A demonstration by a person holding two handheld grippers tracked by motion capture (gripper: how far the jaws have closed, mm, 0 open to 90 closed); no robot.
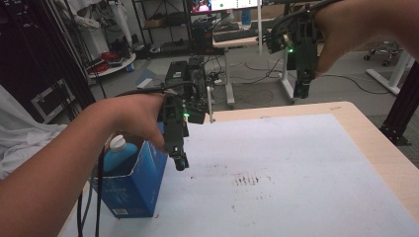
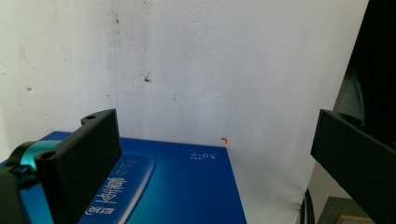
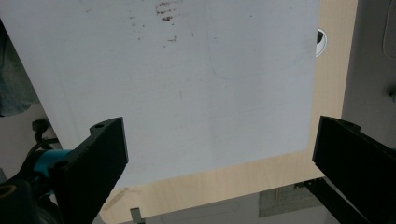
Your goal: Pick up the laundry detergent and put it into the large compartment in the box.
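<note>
A blue carton (image 1: 133, 185) stands open-topped at the table's near left, with a blue bottle with a white cap (image 1: 117, 147) inside it. My left gripper (image 1: 180, 162) hangs just right of the carton's top edge, pointing down. In the left gripper view my left gripper (image 2: 217, 126) is open wide, with the carton's printed face (image 2: 182, 186) below it and nothing between the jaws. My right gripper (image 1: 301, 91) is held high over the table's far edge. In its own view my right gripper (image 3: 222, 128) is open and empty above the white mat (image 3: 196, 84).
A white mat (image 1: 296, 168) covers most of the wooden table (image 1: 380, 148) and carries dark smudges (image 1: 247, 178) near its middle. A thin white post (image 1: 211, 104) rises at the far edge. A black frame leg (image 1: 402, 106) stands at the right. Desks and cables lie beyond.
</note>
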